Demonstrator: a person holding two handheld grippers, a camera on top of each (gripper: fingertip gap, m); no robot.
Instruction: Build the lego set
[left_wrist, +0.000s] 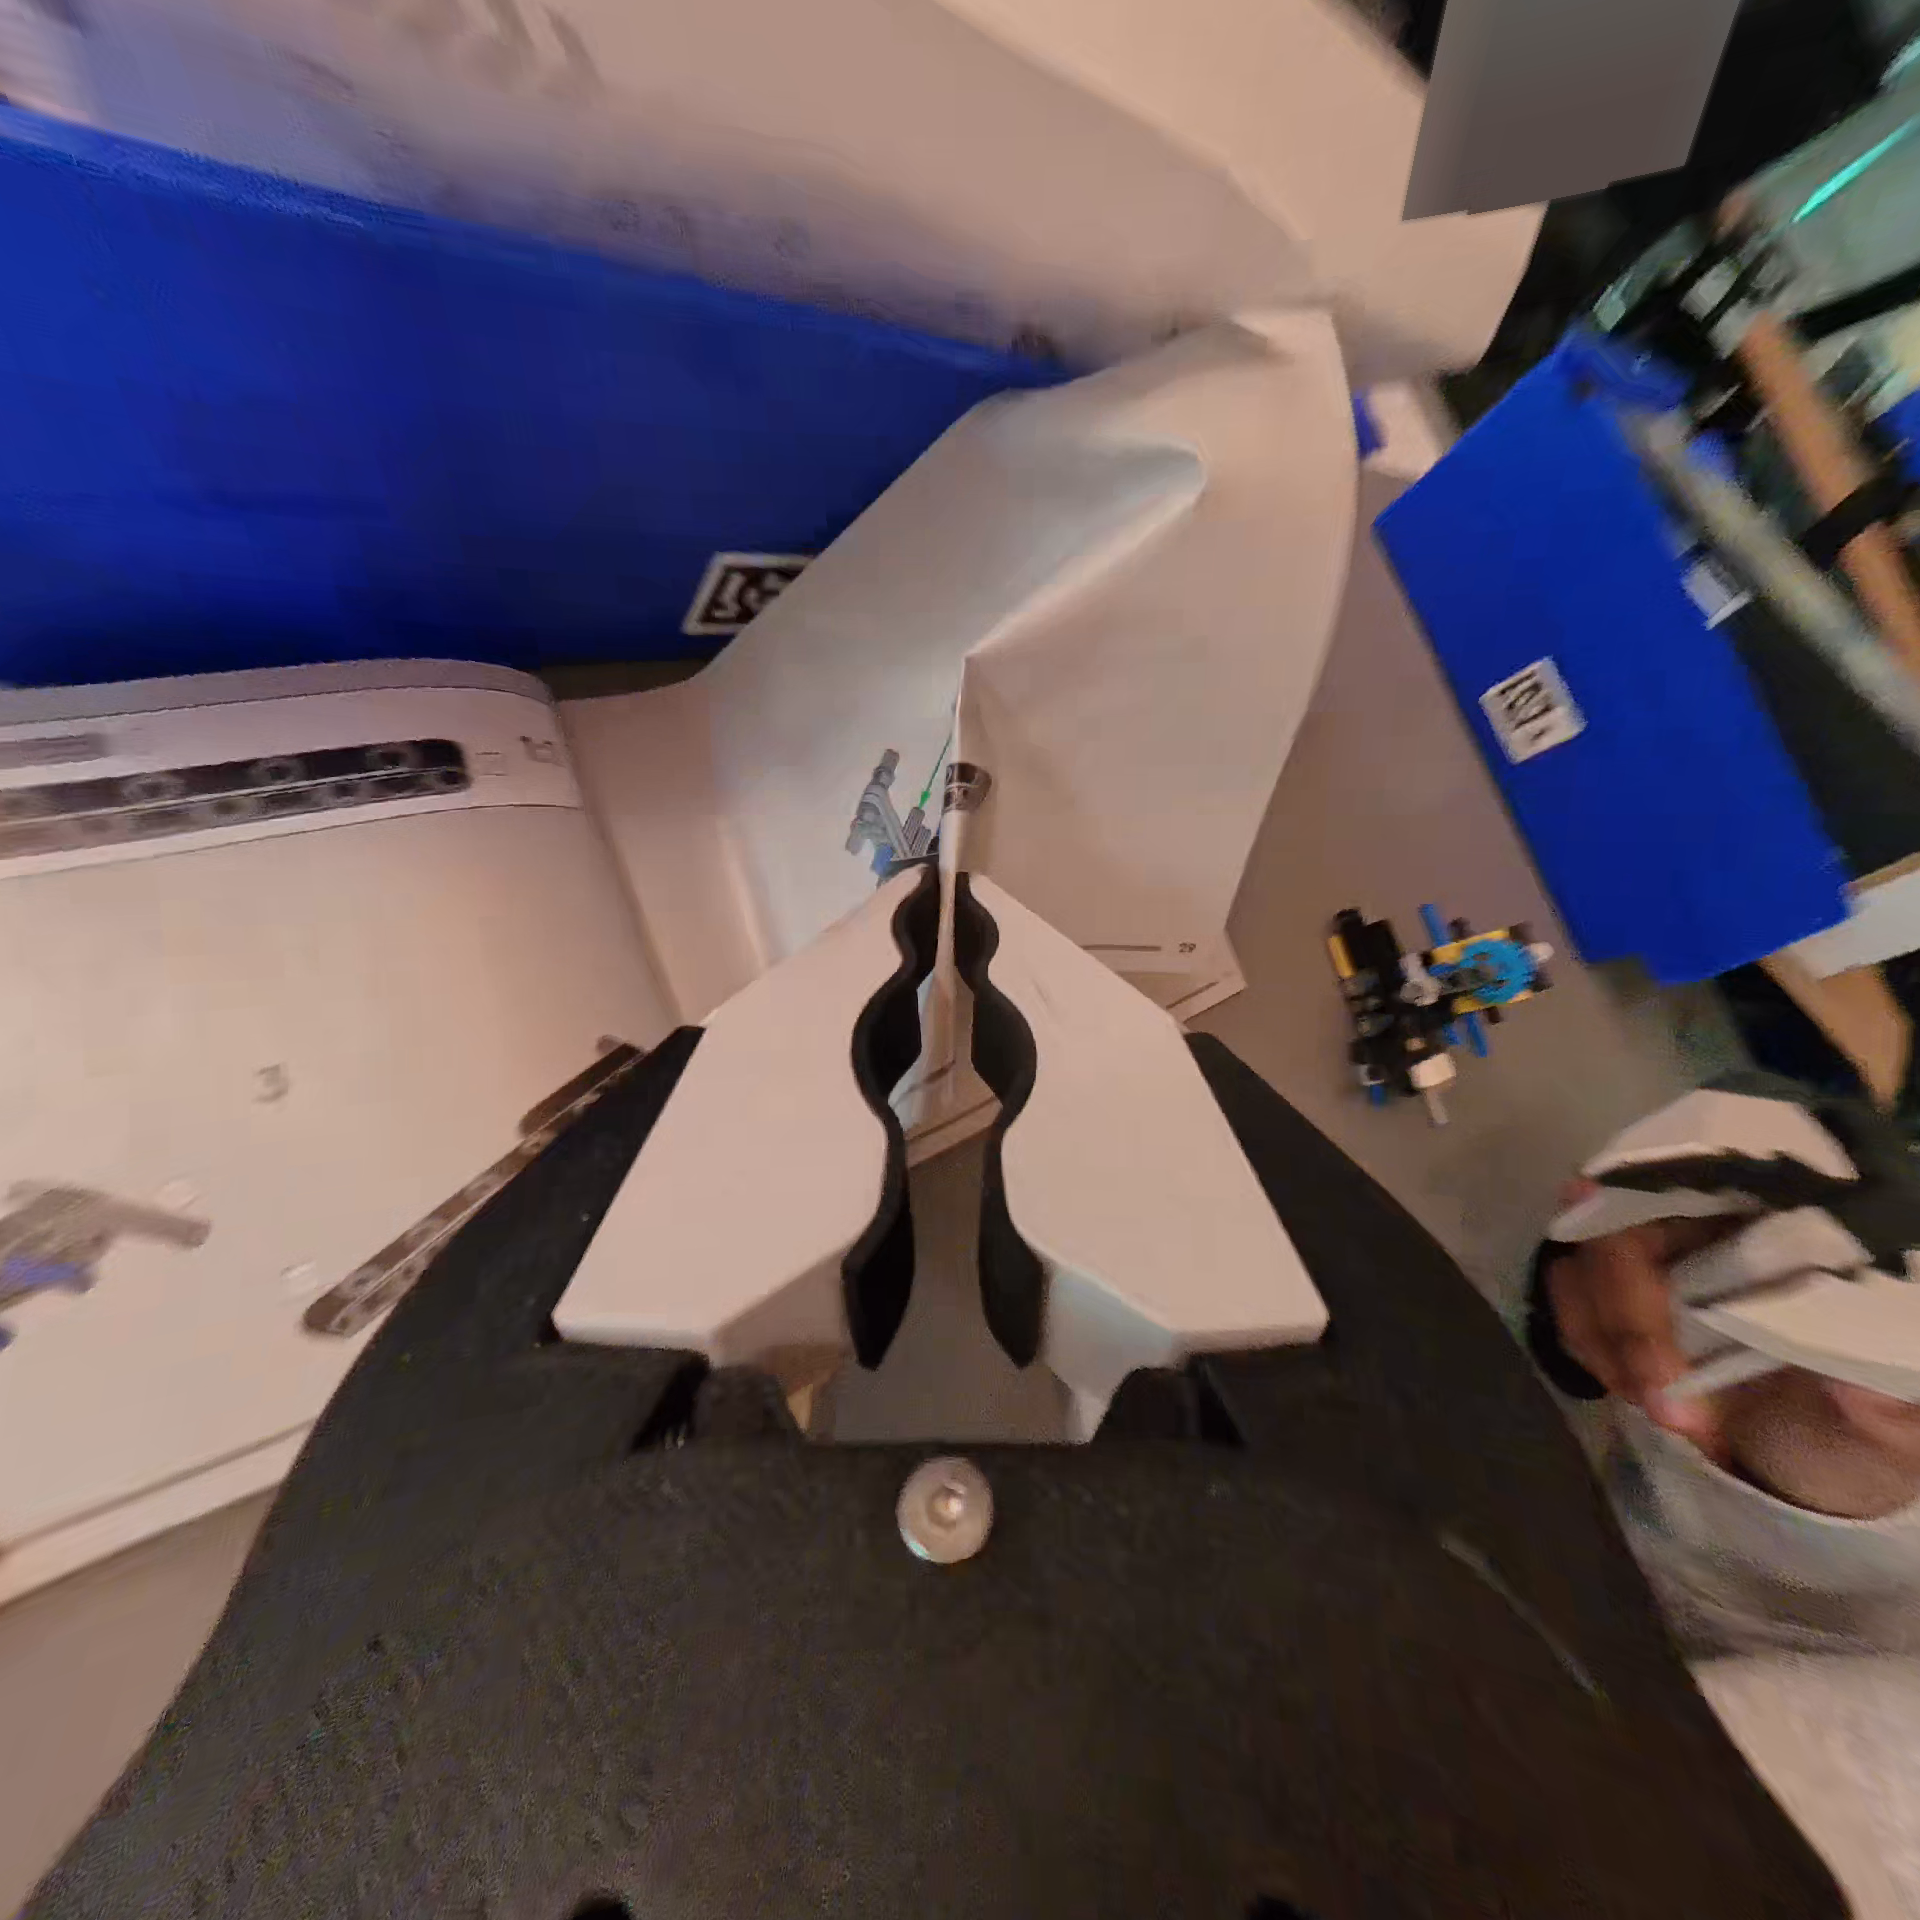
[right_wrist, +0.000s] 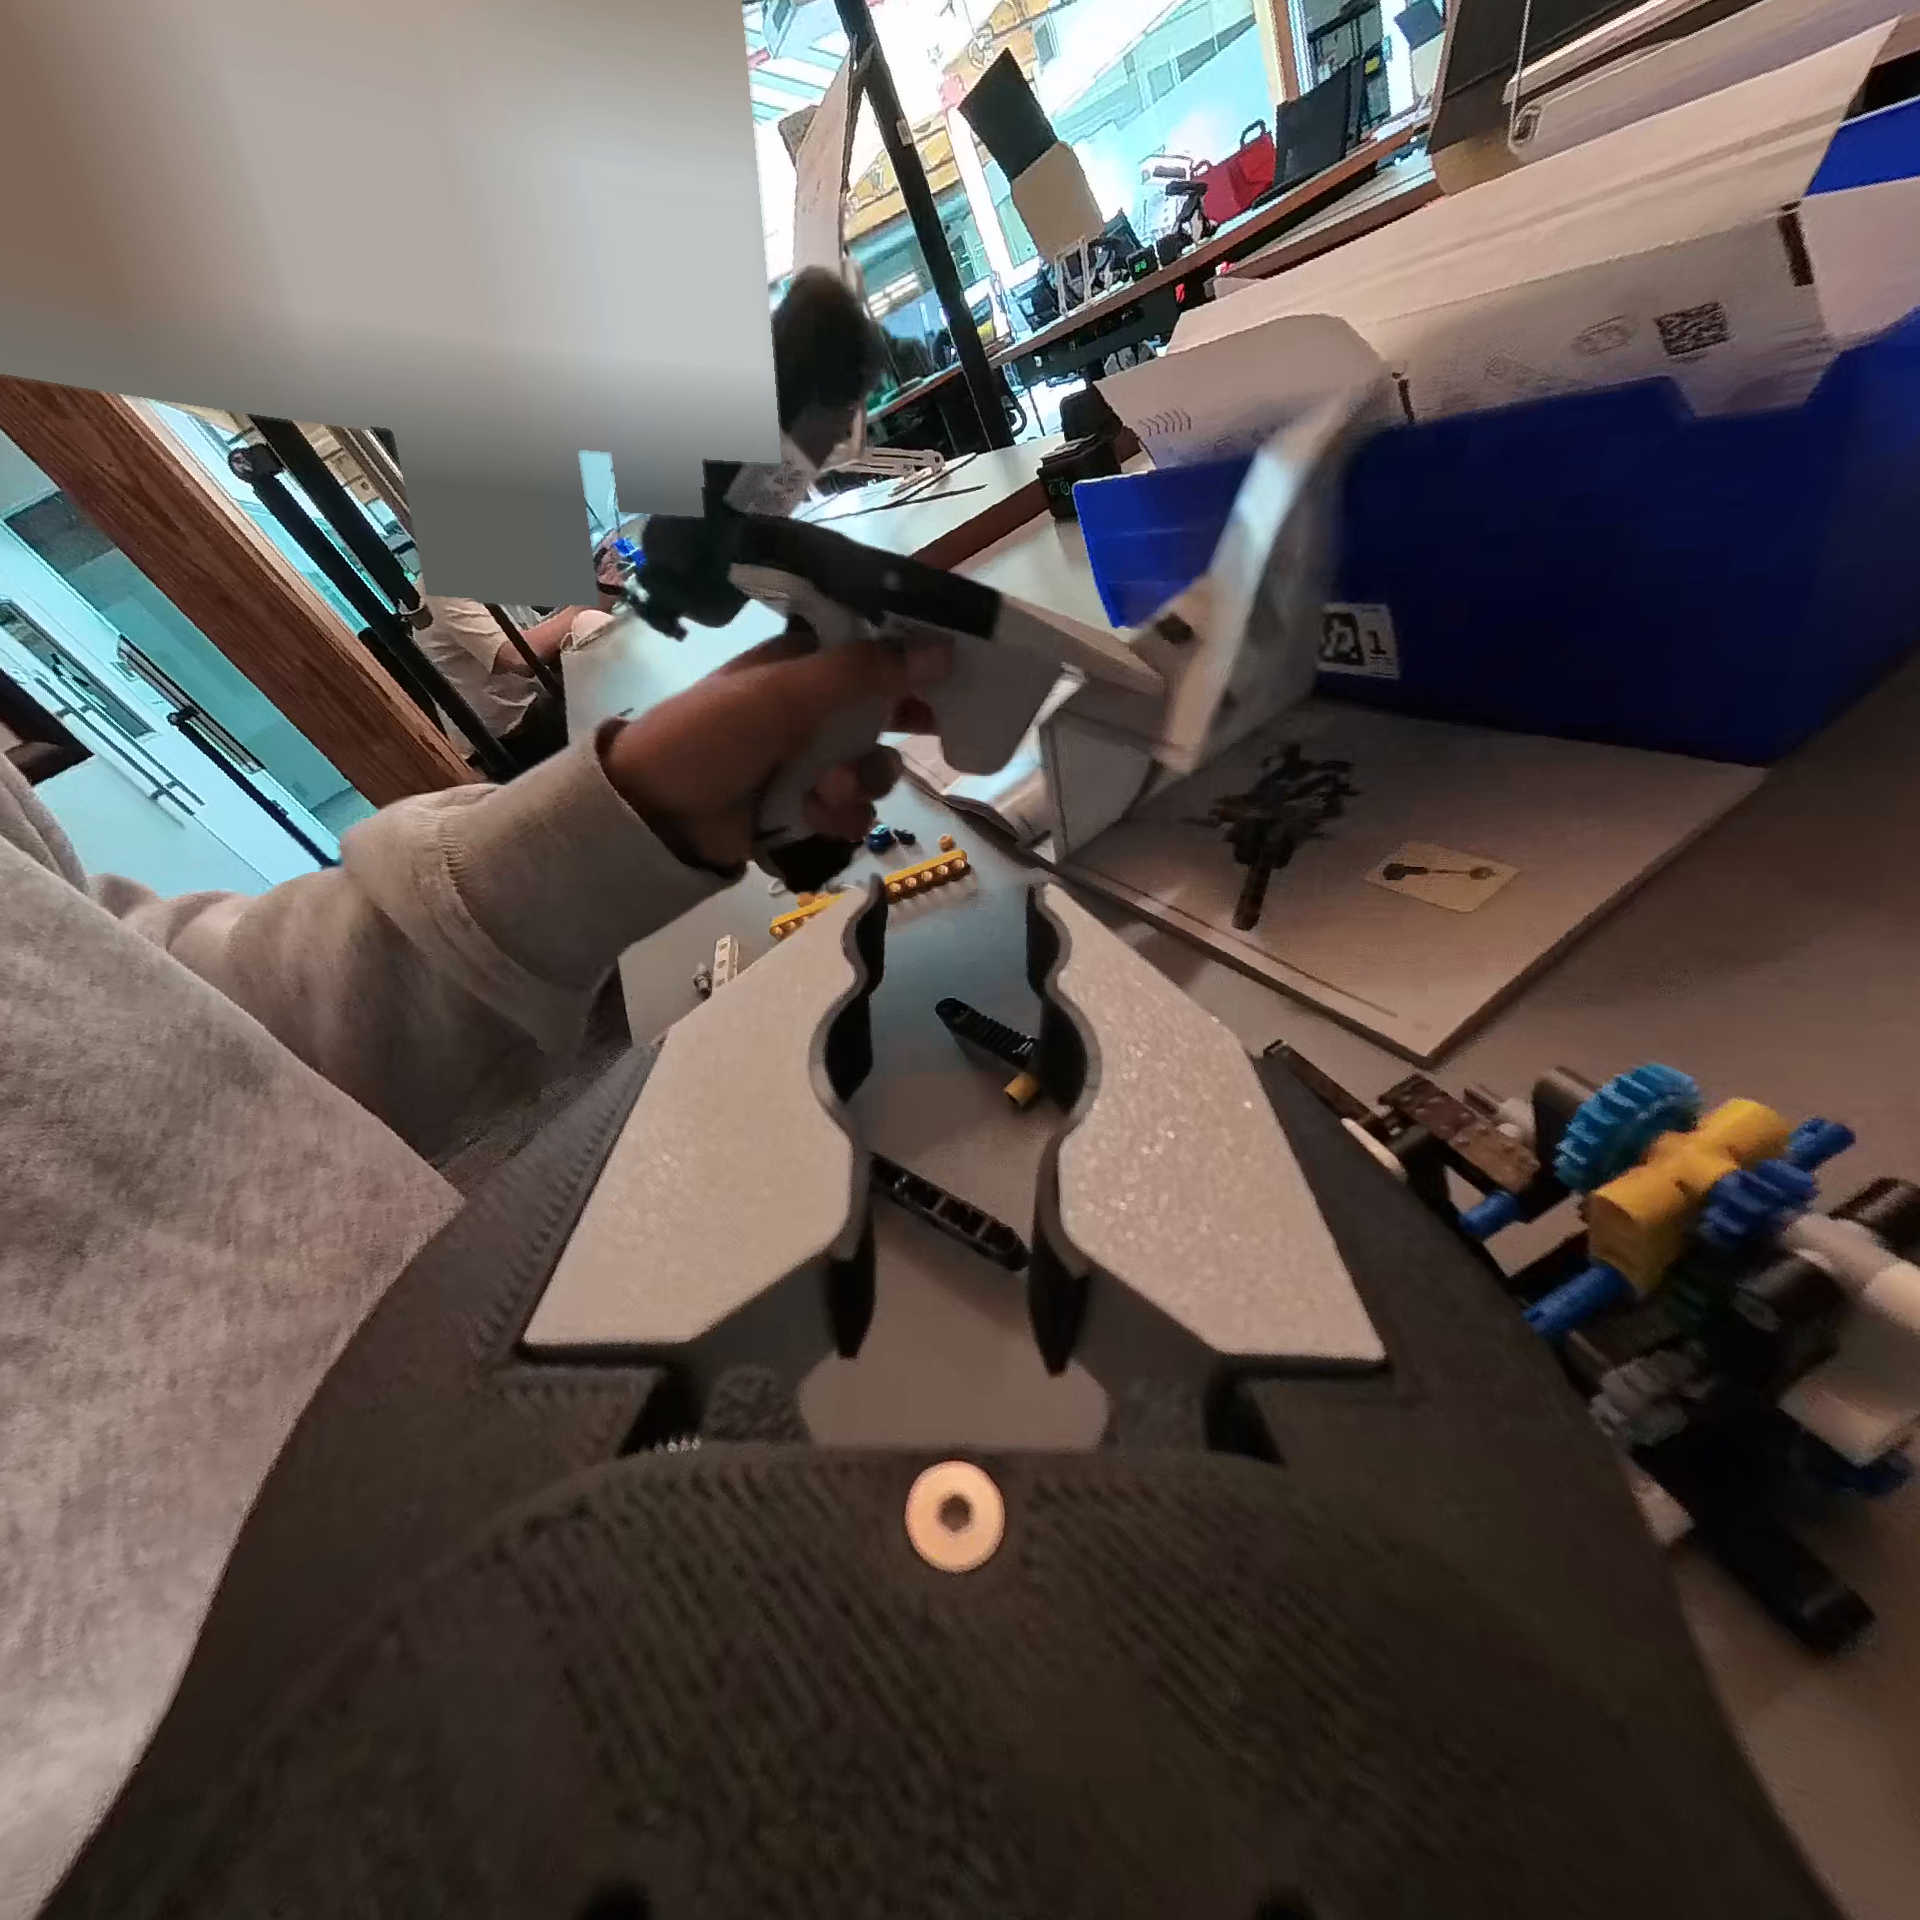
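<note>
A: Left gripper (left_wrist: 943, 904), centre of the left wrist view: jaws pinched together on a page (left_wrist: 1049, 623) of the manual (left_wrist: 312, 987), lifting it. Looks like a page turn.

B: Right gripper (right_wrist: 956, 914)?

A: Jaws apart, nothing between them. It hangs over the table (right_wrist: 1714, 997), with a black beam (right_wrist: 951, 1216) and a small black part (right_wrist: 987, 1034) showing through the gap.

B: Where's the build?

A: One assembly (left_wrist: 1429, 997), black with blue gears and a yellow core, lies on the table at right centre of the left view, near the blue bin (left_wrist: 1600, 717). In the right view it sits at the right edge, just beside the gripper.

B: Progress?

A: Partial, I'd judge. A geared module is together, but a yellow beam (right_wrist: 883, 891) and other bits lie loose at frame centre. The printed steps are too blurred to tell how many are left.

B: And the grey plate, left view, lower left?

A: Lying on the open manual, unused.
</note>
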